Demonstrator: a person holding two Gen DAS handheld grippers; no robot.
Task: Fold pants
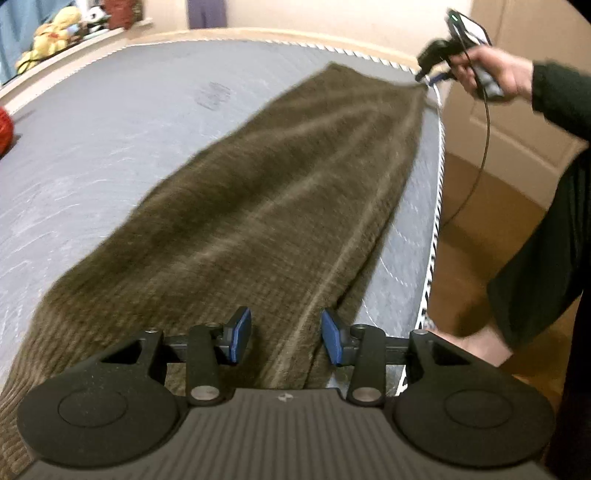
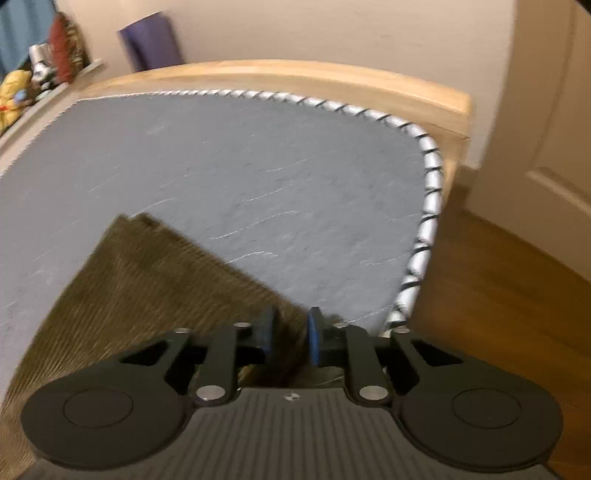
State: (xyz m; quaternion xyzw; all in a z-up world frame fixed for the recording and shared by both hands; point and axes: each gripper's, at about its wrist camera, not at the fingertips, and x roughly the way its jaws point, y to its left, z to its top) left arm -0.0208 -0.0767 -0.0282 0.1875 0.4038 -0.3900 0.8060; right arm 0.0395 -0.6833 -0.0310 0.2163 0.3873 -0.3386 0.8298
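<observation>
Bedroom, grey quilted mattress (image 1: 110,147) in a pale wooden frame (image 2: 295,74), wood floor (image 2: 498,295) alongside. Up close in the left wrist view, left gripper (image 1: 287,334) with its 2 blue pads (image 1: 242,332) spread well apart, released, gripping nothing; beneath and between them, the near end of the brown ribbed pants (image 1: 258,206), not pressed by either pad. Stretched out from there along the mattress toward its far corner, close to the piped right edge, with soft lengthwise creases and some blur. At that far corner, right gripper (image 1: 424,77) held in a hand (image 1: 495,74) below a dark sleeve (image 1: 561,99), thin black cable (image 1: 484,147) hanging from it; pants corner drawn to a point at its tips. From the right wrist view, same right gripper (image 2: 290,334) with a narrow gap between its blue pads, brown cloth bunched in that gap, clenched on the corner of the pants (image 2: 147,288) as far as the blur allows. Beyond it, bare grey mattress (image 2: 258,166) out to the black-and-white piping. Farther off, a white door (image 2: 554,129) on the right, a purple roll (image 2: 151,40) against the wall, yellow plush toys (image 1: 55,33) on a ledge at the left, and something red (image 1: 3,129) at the left border of the left view.
</observation>
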